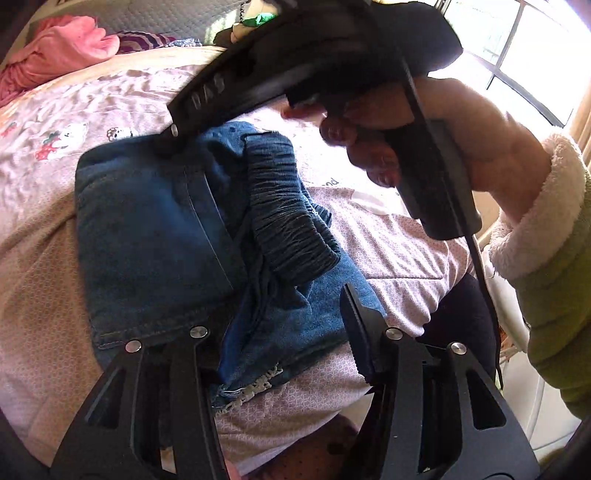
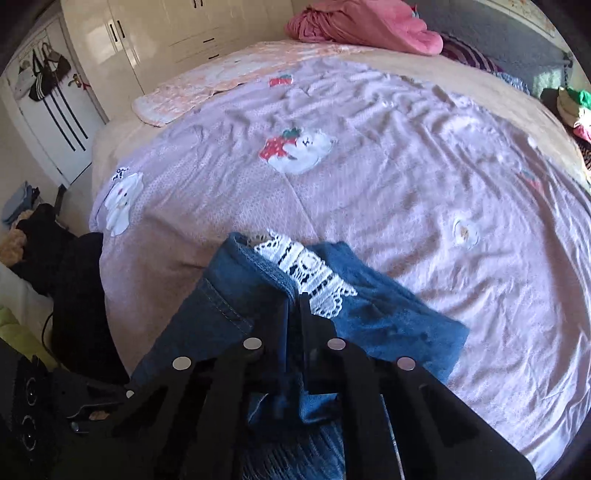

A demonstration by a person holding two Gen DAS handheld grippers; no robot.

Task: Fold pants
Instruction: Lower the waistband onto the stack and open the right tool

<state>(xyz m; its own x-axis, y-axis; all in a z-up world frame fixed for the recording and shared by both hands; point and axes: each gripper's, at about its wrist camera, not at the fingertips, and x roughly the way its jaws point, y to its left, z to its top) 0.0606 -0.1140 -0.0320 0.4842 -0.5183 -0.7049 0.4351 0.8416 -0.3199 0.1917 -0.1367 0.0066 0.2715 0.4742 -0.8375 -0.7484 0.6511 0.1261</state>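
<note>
Your blue denim pants (image 1: 155, 236) lie folded in a bundle on the near edge of the bed (image 2: 369, 192), on its pink quilt. Your right hand-held gripper (image 2: 294, 295) is clamped on the lace-trimmed hem (image 2: 306, 273), while your left hand-held gripper (image 1: 273, 325) stands spread wide over the bundle, gripping nothing. A pink garment (image 2: 362, 22) sits at the bed's far side.

One pair of blue denim pants (image 1: 155, 229) lies folded on one bed covered by a pink quilt (image 2: 388, 192). Two grippers appear: the left gripper (image 1: 273, 325) and the right gripper (image 2: 293, 317). One pink garment (image 2: 362, 26) is heaped at the headboard. Three cartoon bear appliqués (image 2: 299, 149) show clearly on the quilt.
</note>
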